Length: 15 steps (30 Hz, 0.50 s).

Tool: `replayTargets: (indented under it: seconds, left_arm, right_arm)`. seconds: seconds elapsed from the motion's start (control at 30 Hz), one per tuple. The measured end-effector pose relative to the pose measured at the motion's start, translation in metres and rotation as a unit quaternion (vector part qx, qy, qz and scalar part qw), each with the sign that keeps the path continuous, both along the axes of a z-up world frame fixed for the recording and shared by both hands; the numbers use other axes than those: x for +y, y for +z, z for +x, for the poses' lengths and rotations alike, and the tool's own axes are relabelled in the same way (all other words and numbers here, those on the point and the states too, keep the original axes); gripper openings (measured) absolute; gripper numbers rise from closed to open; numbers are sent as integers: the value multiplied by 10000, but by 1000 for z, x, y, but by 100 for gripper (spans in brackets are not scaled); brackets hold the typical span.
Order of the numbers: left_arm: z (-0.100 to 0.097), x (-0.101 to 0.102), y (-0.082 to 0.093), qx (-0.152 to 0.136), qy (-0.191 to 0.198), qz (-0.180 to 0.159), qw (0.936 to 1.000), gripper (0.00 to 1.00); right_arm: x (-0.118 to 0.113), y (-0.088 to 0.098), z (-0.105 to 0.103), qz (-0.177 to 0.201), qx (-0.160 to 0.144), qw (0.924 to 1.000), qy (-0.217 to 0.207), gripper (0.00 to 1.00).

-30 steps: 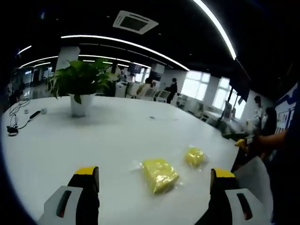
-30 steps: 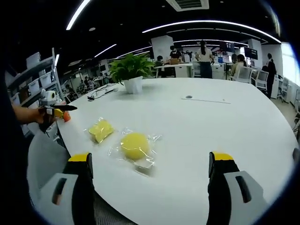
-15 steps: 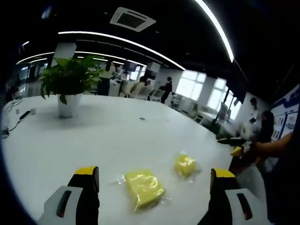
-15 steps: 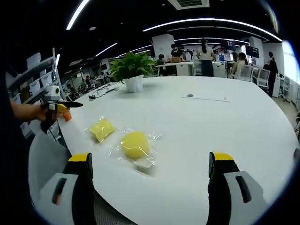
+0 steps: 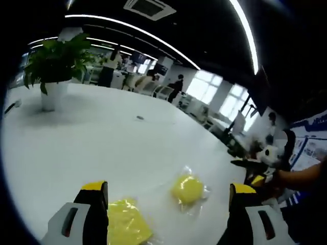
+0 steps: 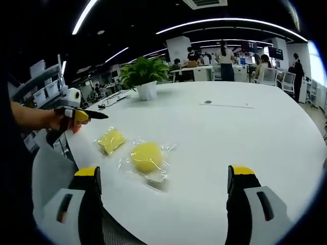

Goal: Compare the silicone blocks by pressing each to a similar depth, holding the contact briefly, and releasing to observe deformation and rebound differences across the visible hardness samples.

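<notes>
Two yellow silicone blocks in clear bags lie on the white table [image 6: 230, 132]. The round block [image 6: 145, 155] is the nearer one in the right gripper view, with the flat square block [image 6: 111, 139] to its left. In the left gripper view the flat block [image 5: 127, 224] lies low between the jaws and the round block [image 5: 187, 189] sits beyond it. My left gripper [image 5: 168, 187] is open above the table, touching neither block. My right gripper [image 6: 165, 172] is open, short of the round block. A hand holds the left gripper [image 6: 76, 116] above the table's left edge.
A potted plant [image 6: 147, 91] stands far back on the table, also seen as the plant [image 5: 51, 94] at upper left. A small dark mark [image 6: 207, 102] lies mid-table. The table edge [image 6: 168, 219] runs close under my right jaws. Shelves [image 6: 43, 76] and several people fill the office behind.
The left gripper has come forward towards the blocks, which now sit lower and nearer in its view. In the right gripper view it has moved right, over the table edge. The blocks lie still.
</notes>
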State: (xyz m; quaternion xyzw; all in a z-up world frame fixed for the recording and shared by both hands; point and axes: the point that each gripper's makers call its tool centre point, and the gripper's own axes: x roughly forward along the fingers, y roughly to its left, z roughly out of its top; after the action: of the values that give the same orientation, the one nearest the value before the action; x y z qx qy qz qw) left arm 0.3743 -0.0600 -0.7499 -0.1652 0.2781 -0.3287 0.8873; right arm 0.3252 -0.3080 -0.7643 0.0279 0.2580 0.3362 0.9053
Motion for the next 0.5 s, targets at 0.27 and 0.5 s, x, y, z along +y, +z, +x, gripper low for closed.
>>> replayTargets:
  seconds: [0.27,0.5]
  left_arm:
    - [16,-29,-27,522,-23,-63,9986,100]
    - [23,-45,-49,1153,135,-197,9930,92]
  right_arm:
    - [-1,-1,-4,-15,5,10000,25,96]
    - [-11,-3,-3,-34,48,10000,-76,96]
